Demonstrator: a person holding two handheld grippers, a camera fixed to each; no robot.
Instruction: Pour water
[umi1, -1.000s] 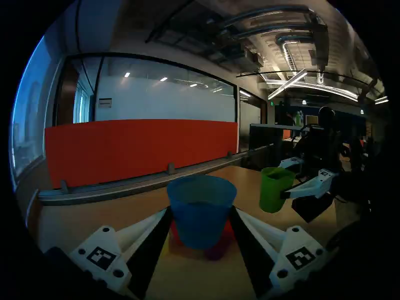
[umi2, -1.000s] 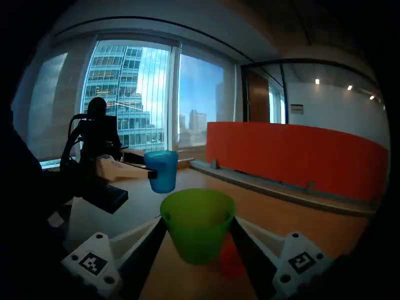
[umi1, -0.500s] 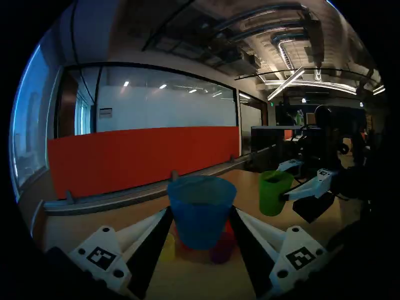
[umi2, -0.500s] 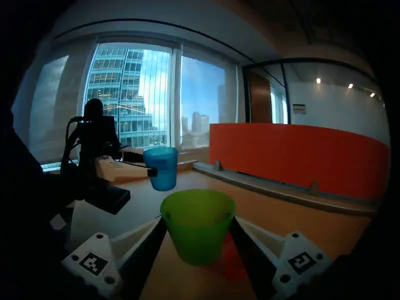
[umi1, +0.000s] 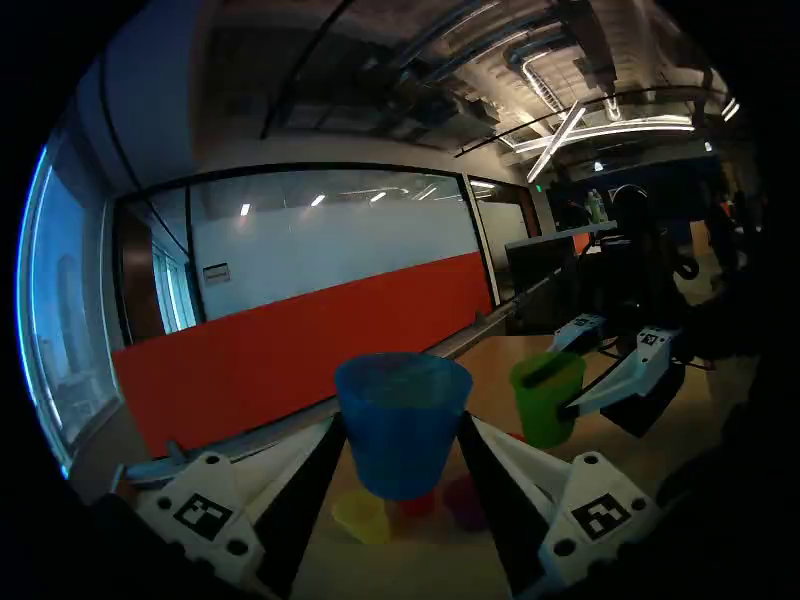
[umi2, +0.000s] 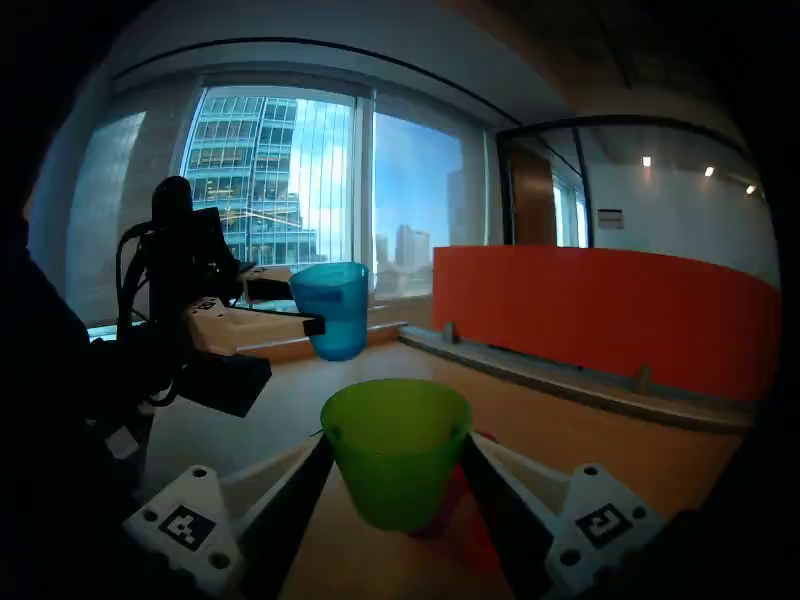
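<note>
1. Left gripper (umi1: 400, 450) pinches the blue cup (umi1: 402, 425), lower centre of the left gripper view.
2. Right gripper (umi2: 397, 455) pinches the green cup (umi2: 396, 470), lower centre of the right gripper view.
3. The cups are apart.

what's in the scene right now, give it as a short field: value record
left tool: shut on blue cup, held above the table
right tool: shut on green cup, also held up
cups touching: no, apart
on table: yellow cup, red cup, purple cup
water: cannot tell
pouring: not visible
background: orange partition, windows
</note>
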